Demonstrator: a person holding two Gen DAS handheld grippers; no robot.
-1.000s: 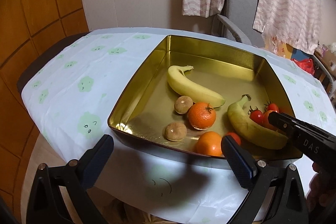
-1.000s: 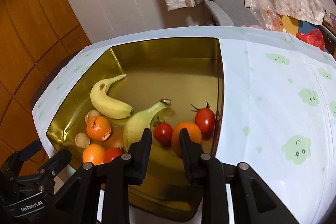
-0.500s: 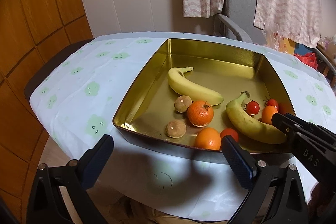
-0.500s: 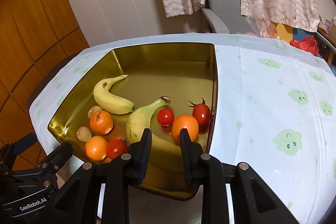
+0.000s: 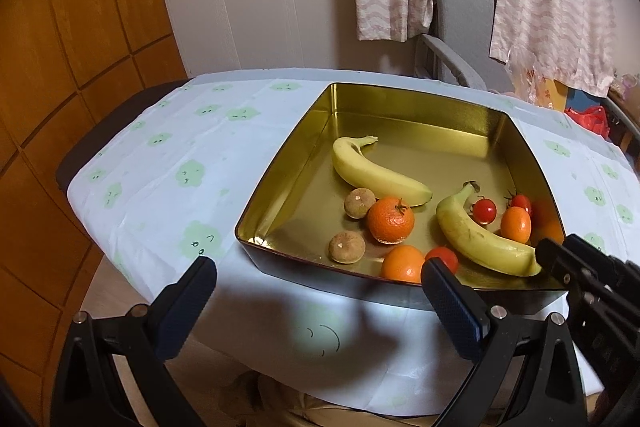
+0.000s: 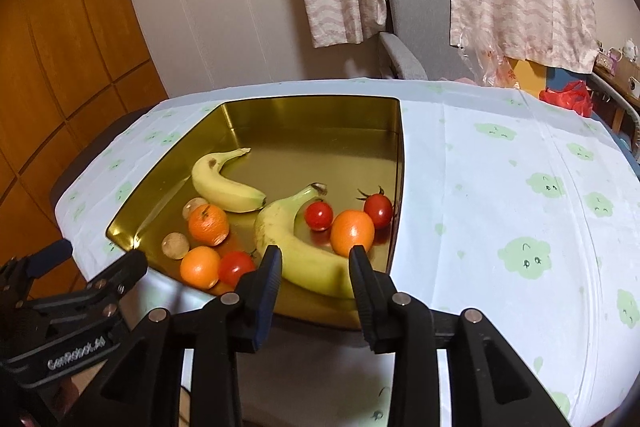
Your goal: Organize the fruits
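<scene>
Clearly, the curved yellow banana (image 6: 298, 247) lies in the shallow gold metal tray (image 6: 308, 111), just ahead of the right gripper (image 6: 316, 267), whose jaws have just been opening and hold nothing. Widen them further, then straddle its thick middle. The left gripper (image 5: 316, 287) hangs spread, empty, before the tray's near wall.

Tray (image 5: 288, 163) sits on the bench (image 5: 168, 163); two bananas (image 5: 376, 175) inside, oranges (image 5: 390, 221) and tomatoes (image 5: 484, 210) crowding its near edge.

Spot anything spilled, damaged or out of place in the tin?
Nothing stands out. All fruit sits loose inside the gold tin: two bananas, oranges, tomatoes, two brown fruits. No spills. One banana has a small dark spot.
</scene>
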